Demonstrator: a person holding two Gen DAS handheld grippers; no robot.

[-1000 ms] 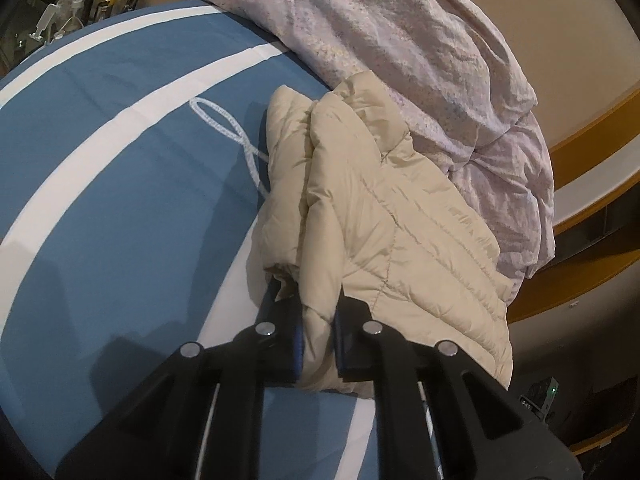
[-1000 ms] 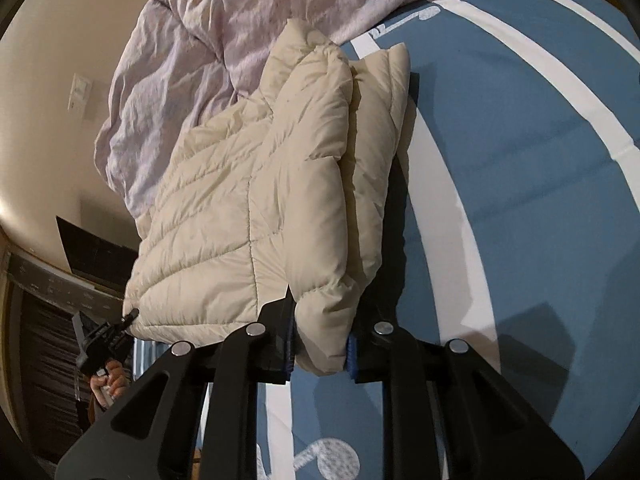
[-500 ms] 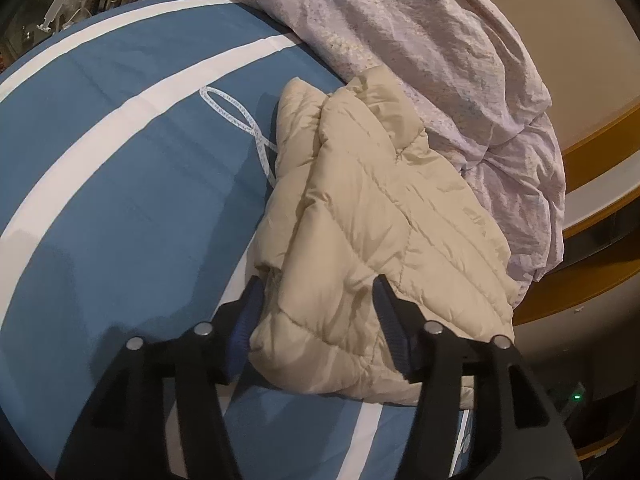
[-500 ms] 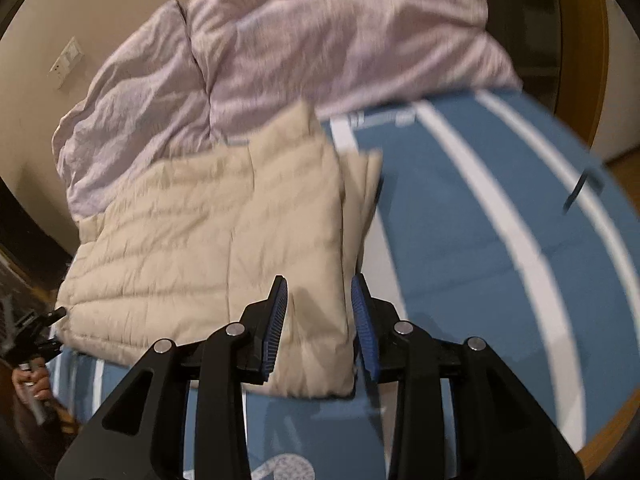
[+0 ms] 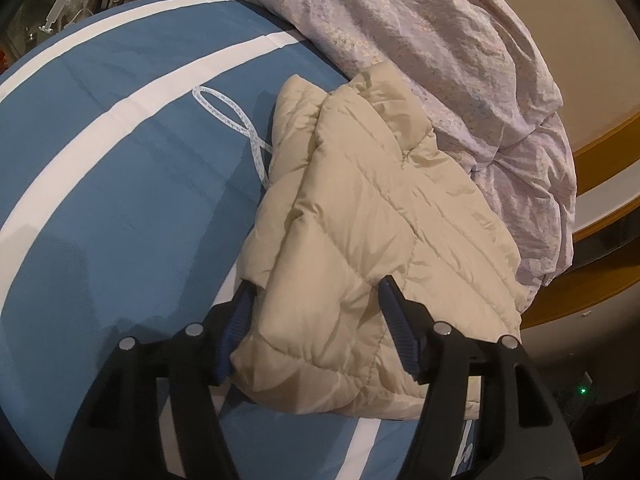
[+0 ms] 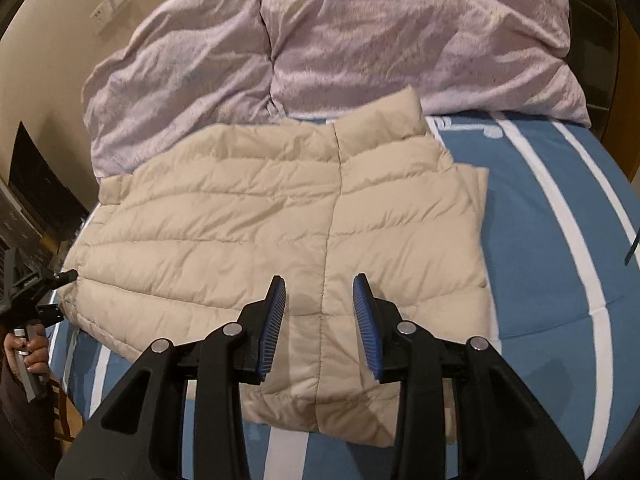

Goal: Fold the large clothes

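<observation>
Blue bedspread; jacket collar toward duvet

Warm dim light, fisheye-warped edges

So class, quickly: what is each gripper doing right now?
Left gripper: jaws opening, puffer jacket between them, not gripped.
Right gripper: open, holding nothing.

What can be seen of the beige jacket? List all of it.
The jacket is beige, puffy and quilted in stitched bands, with a matte, nylon-like shell. It lies folded flat on the blue, white-striped bedcover, a stand-up collar at its far edge touching the pink duvet. A thinner folded layer sticks out along one side. One corner sits between the fingers of the opening left claw; the right claw hovers open above it.
</observation>
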